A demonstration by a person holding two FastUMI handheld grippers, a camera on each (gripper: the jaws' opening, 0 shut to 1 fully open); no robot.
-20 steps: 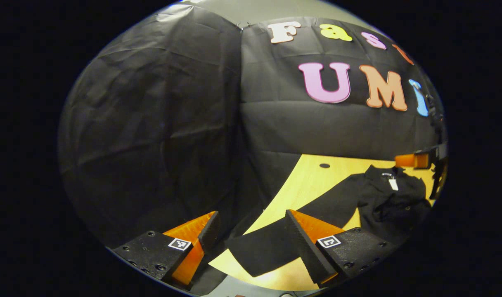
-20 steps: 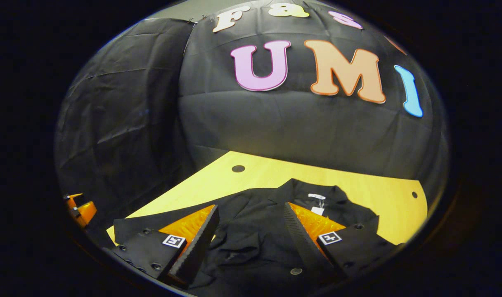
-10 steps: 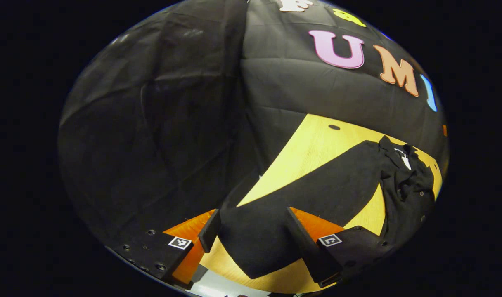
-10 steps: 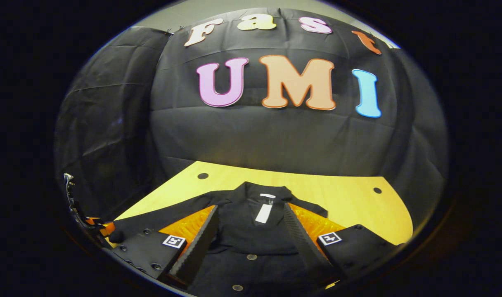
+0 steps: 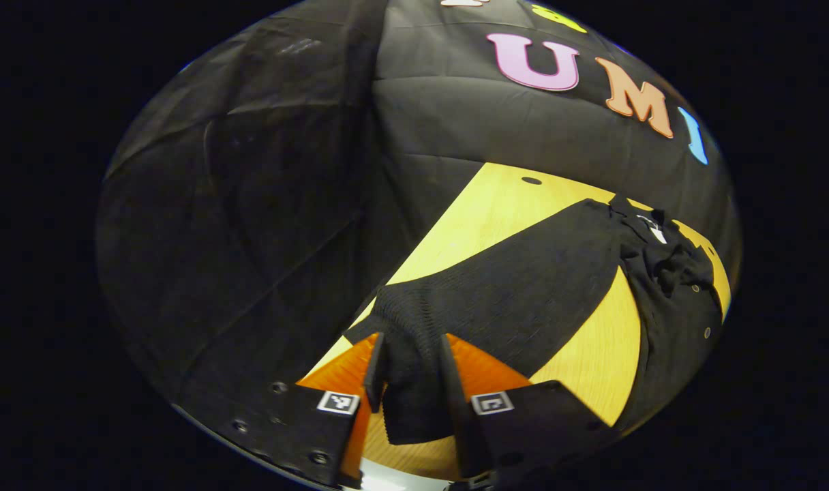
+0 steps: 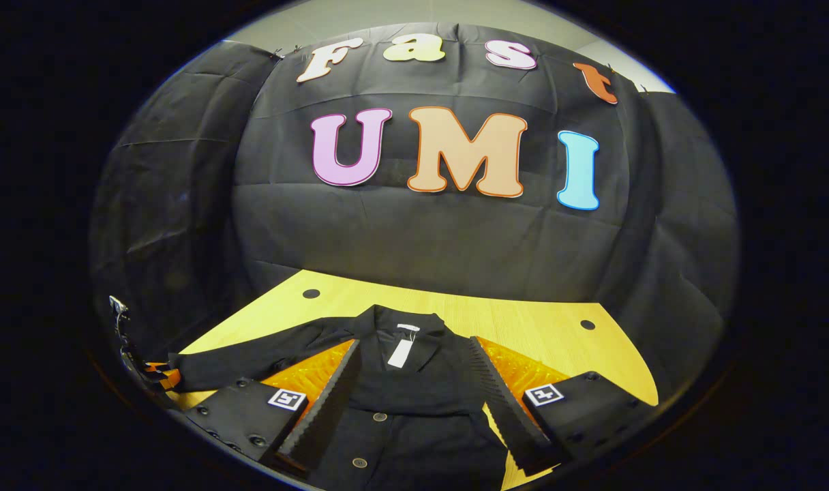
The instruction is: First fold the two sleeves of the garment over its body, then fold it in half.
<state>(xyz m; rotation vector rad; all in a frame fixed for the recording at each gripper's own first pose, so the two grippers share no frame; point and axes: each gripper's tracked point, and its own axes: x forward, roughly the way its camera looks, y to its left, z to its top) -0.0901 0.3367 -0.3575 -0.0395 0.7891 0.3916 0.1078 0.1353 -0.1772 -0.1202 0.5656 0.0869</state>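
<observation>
A black buttoned garment [image 6: 414,402] lies on the yellow wooden table [image 6: 523,327], collar toward the back wall, a white tag at the neck. In the left gripper view its long sleeve [image 5: 523,286] stretches across the table to the cuff, and my left gripper [image 5: 409,368] is shut on that cuff, fabric bunched between the fingers. The garment's body [image 5: 667,286] lies at the far right there. In the right gripper view my right gripper [image 6: 414,389] hangs open over the garment's chest below the collar, with nothing pinched. The left gripper [image 6: 148,368] shows at the far left edge.
The table [image 5: 503,204] has small dark holes near its back edge [image 6: 311,294] [image 6: 587,324]. Black cloth walls close the booth behind and to the left. Bare tabletop lies between sleeve and body [image 5: 592,361].
My left gripper has come down over the sleeve cuff and shut on it. The right gripper has swung from the garment's left side to stand centred over the collar, still open.
</observation>
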